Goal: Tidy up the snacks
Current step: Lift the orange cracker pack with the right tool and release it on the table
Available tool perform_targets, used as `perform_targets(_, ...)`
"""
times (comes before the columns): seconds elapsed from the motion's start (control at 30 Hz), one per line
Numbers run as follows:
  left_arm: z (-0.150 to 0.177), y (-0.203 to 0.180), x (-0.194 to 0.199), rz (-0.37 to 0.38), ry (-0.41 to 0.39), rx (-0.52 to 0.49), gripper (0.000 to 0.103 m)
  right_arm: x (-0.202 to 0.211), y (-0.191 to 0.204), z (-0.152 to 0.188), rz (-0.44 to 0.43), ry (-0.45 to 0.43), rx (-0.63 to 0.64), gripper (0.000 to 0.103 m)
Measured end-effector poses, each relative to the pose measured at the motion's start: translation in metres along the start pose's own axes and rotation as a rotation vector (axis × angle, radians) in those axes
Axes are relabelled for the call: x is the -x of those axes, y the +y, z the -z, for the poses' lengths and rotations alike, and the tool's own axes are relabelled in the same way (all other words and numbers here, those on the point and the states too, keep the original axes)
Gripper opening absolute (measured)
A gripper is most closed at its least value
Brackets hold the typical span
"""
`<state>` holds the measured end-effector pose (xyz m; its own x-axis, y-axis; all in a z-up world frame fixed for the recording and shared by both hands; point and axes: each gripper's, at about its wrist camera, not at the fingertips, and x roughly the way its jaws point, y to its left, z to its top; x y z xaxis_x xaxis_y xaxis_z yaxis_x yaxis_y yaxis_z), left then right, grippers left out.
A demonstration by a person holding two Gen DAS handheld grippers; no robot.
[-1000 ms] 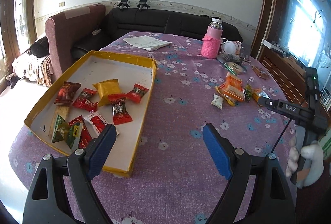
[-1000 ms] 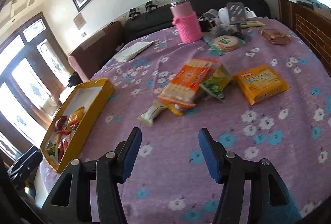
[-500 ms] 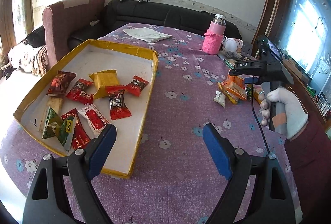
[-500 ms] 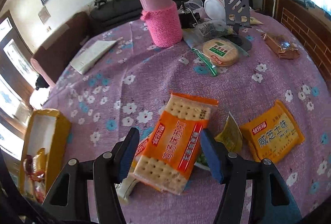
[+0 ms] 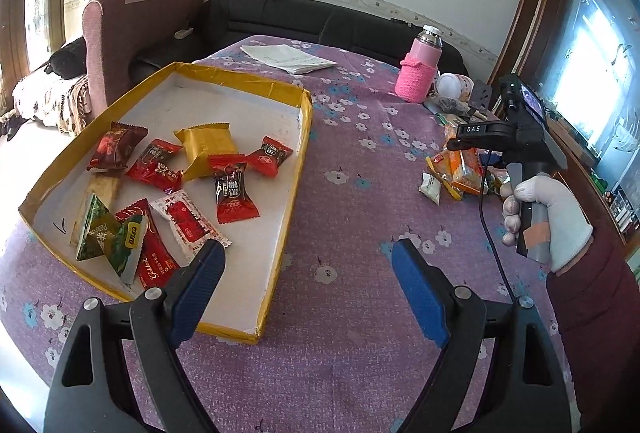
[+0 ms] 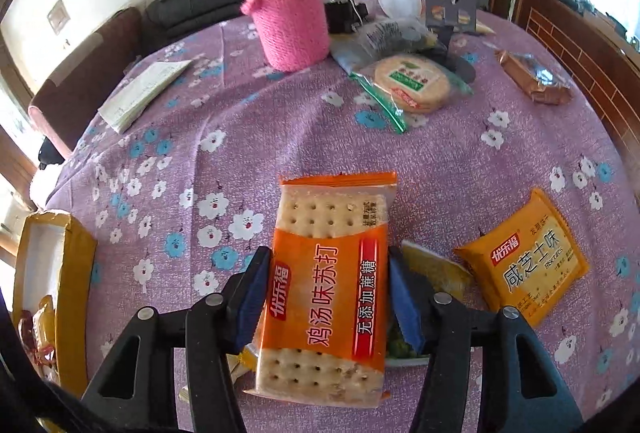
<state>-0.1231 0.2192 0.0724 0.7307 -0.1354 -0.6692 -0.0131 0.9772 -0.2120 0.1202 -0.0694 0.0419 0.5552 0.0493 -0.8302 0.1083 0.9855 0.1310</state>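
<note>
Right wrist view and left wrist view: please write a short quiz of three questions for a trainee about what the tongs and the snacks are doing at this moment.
1. True or false: the left tongs hold a snack.
2. What lies between the two fingers of the right tongs?
A. orange cracker pack
B. yellow biscuit pack
C. round cookie bag
3. Fill in: the knitted sleeve on the bottle is ___ in colour.

Key: 1 false, they are open and empty; 2 A; 3 pink.
</note>
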Motion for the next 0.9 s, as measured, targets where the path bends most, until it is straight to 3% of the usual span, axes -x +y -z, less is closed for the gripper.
perform_targets(0.1, 0.0, -0.002, 0.003, 0.002, -0.006, 0.002, 0.086, 0.026, 0.005, 0.009, -0.084, -0.033, -0.008, 0.057)
perform_targets(0.17, 0.0, -0.003, 0.004, 0.009, -0.005, 0.007, 0.086, 0.044, 0.014, 0.023, -0.197, -0.015, 0.005, 0.057)
perform_targets(0.33, 0.002, -0.008, 0.003, 0.04, 0.013, 0.015, 0.086, 0.065, 0.053, 0.072, -0.411, 0.118, 0.103, 0.056)
perform_targets(0.4, 0.003, -0.011, 0.003, 0.048, 0.02, 0.011, 0.086, 0.066, 0.07, 0.088, -0.453, 0.16, 0.152, 0.056)
perform_targets(0.5, 0.005, -0.015, 0.005, 0.056, 0.027, 0.006, 0.086, 0.057, 0.093, 0.103, -0.48, 0.221, 0.195, 0.056)
perform_targets(0.63, 0.005, -0.017, 0.008, 0.056, 0.029, 0.003, 0.086, 0.042, 0.108, 0.116, -0.449, 0.208, 0.245, 0.058)
perform_targets(0.73, 0.004, -0.017, 0.009, 0.051, 0.032, -0.005, 0.086, 0.043, 0.09, 0.112, -0.533, 0.194, 0.188, 0.058)
perform_targets(0.8, 0.004, -0.018, 0.007, 0.059, 0.038, -0.004, 0.086, 0.056, 0.064, 0.1, -0.56, 0.126, 0.129, 0.057)
perform_targets(0.9, 0.005, -0.023, -0.001, 0.084, 0.058, -0.005, 0.086, 0.078, 0.003, 0.074, -0.453, -0.035, 0.036, 0.059)
